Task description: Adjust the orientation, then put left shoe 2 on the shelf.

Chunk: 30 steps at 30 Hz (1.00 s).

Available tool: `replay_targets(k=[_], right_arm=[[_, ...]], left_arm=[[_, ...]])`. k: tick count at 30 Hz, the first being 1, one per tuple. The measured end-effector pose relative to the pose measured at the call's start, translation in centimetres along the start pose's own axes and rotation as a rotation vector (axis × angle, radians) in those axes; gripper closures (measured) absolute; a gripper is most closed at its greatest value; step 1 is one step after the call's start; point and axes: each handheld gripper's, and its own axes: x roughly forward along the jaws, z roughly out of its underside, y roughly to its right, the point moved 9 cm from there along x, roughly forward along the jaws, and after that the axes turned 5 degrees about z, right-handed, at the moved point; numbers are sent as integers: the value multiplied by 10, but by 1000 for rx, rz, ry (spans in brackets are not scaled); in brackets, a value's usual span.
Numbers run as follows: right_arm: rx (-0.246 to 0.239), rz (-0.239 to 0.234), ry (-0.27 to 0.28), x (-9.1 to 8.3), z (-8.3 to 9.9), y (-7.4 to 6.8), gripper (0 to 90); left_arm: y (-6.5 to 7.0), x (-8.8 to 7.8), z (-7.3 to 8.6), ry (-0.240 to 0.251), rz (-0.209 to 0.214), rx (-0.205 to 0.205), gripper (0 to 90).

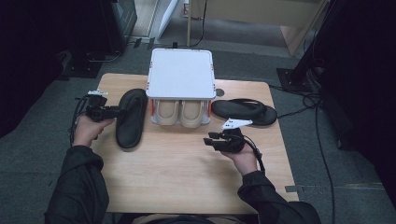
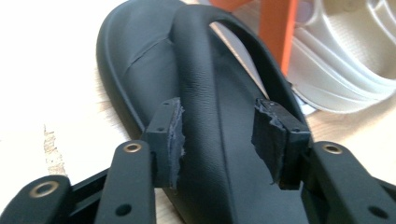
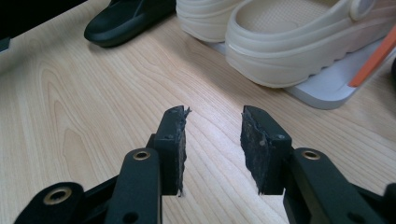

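- The left gripper (image 1: 112, 112) sits at about nine o'clock on the wooden table (image 1: 187, 177), pointing toward three o'clock at the left black flip-flop (image 1: 130, 117).
- In the left gripper view its jaws stand apart on either side of the flip-flop's strap (image 2: 205, 79); a gap shows between each pad and the strap (so nothing is gripped), and the sole lies flat on the table.
- That flip-flop lies lengthwise, roughly twelve to six o'clock, just beside the white shoe rack (image 1: 181, 74) at its three o'clock.
- The right gripper (image 1: 209, 138) hovers at about four o'clock from the table's centre, jaws parted at a middling width with only bare wood between them in the right gripper view.
- A pair of cream clogs (image 1: 179, 113) sits on the rack's lower shelf, heels facing the person.
- The second black flip-flop (image 1: 245, 112) lies crosswise at the rack's three o'clock, near the right gripper's one o'clock.
- Orange posts (image 2: 278, 32) hold up the rack's top.
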Motion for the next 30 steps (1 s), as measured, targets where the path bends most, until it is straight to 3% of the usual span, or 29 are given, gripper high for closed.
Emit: replay_targets(k=[8,16,19,30], right_arm=[[15,15,1,-4,6,2,608],[21,27,1,-7,9,4,607],[22,28,0,-8,10,4,607],[12,19,5,-4,6,3,607]], left_arm=[[-9,21,2,-34,3,0,510],[-12,32,2,-42,31,-19,586],[-10,32,2,-45,50,-23,650],[-7,17,-3,-20,38,-58,680]])
